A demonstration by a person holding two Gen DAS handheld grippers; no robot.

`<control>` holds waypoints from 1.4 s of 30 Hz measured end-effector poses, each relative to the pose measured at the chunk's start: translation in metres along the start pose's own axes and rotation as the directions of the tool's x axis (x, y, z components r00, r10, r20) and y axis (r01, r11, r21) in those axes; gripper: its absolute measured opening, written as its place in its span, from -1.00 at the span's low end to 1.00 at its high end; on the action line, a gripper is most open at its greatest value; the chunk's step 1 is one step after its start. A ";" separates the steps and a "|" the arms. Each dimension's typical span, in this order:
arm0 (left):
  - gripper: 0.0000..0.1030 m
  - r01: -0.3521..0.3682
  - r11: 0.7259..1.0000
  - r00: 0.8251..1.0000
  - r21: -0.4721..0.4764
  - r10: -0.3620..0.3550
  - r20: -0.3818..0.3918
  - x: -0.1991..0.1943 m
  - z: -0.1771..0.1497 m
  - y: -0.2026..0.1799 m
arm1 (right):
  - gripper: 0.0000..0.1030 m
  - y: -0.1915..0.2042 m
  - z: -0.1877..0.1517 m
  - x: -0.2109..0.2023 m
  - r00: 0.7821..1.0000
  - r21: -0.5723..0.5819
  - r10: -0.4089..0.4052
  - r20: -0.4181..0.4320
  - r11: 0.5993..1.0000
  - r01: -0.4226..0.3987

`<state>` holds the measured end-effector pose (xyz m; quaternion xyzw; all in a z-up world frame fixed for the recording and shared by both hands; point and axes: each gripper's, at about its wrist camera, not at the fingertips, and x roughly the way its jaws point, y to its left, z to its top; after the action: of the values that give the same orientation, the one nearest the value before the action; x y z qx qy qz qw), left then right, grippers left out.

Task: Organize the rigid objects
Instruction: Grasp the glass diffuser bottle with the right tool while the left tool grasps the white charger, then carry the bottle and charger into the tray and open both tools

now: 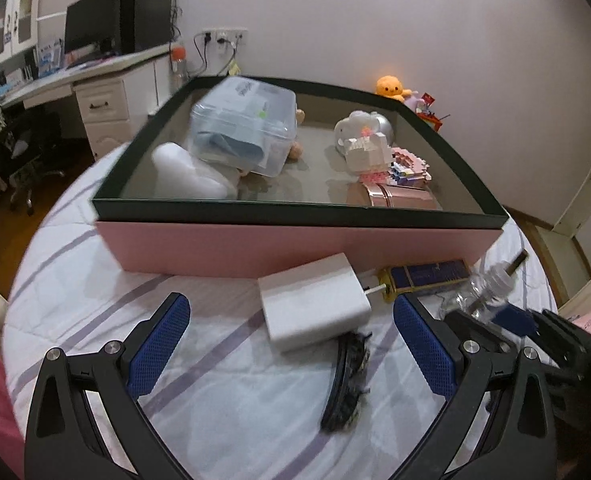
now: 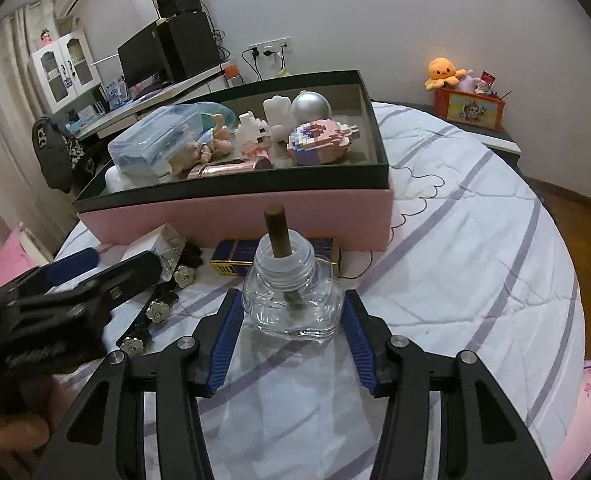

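A small clear glass bottle (image 2: 292,304) with a brown wick stick stands upright between the blue pads of my right gripper (image 2: 293,312), which is shut on its sides. The same bottle (image 1: 481,290) shows at the right of the left wrist view. My left gripper (image 1: 291,320) is open above the bedsheet, with a white charger block (image 1: 313,302) and a black hair clip (image 1: 347,384) between its spread fingers. A blue and gold box (image 1: 423,276) lies against the pink box (image 1: 295,246). The left gripper (image 2: 107,272) also appears in the right wrist view.
The pink box with a dark rim (image 2: 231,188) holds a clear plastic case (image 1: 243,124), brick models (image 2: 319,140), a silver dome and a rose-gold tin. A red toy box (image 2: 469,110) with plush toys stands on a far cabinet. A desk with a monitor (image 1: 91,28) is at the left.
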<state>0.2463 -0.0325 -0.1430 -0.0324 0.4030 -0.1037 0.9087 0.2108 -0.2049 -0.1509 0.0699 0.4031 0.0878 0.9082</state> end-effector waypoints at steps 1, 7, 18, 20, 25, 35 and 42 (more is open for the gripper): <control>0.84 0.007 1.000 1.000 -0.005 -0.007 -0.012 0.004 0.000 0.001 | 0.00 0.000 0.000 0.000 1.000 0.001 0.001 0.000 1.000 -0.001; 0.26 0.094 0.994 0.995 -0.054 -0.096 -0.031 0.007 0.001 0.013 | 0.00 -0.002 -0.001 0.001 1.000 0.003 0.006 0.001 1.000 -0.006; 0.25 0.069 0.997 0.995 -0.048 -0.065 0.070 -0.033 -0.014 0.029 | 0.00 0.004 -0.003 -0.007 1.000 -0.012 0.023 0.008 1.000 -0.022; 0.25 0.063 0.997 0.995 -0.051 -0.059 0.082 -0.040 -0.017 0.033 | 0.00 0.008 -0.002 -0.013 0.999 -0.021 0.033 0.015 0.999 -0.032; 0.25 0.056 0.997 0.991 -0.053 -0.049 0.123 -0.059 -0.010 0.042 | 0.00 0.022 0.013 -0.030 0.997 -0.061 0.058 0.050 0.997 -0.055; 0.25 0.066 0.998 0.973 0.011 -0.067 0.221 -0.083 0.051 0.032 | 0.00 0.037 0.081 -0.059 0.988 -0.144 0.042 0.147 0.989 -0.021; 0.25 0.127 0.992 0.967 0.010 -0.126 0.220 -0.066 0.099 0.023 | 0.00 0.028 0.130 -0.048 0.989 -0.152 0.012 0.149 0.988 0.011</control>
<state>0.2804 0.0012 -0.0319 -0.0714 0.2974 -0.1563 0.9392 0.2729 -0.1953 -0.0245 0.0067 0.3259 0.1129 0.9386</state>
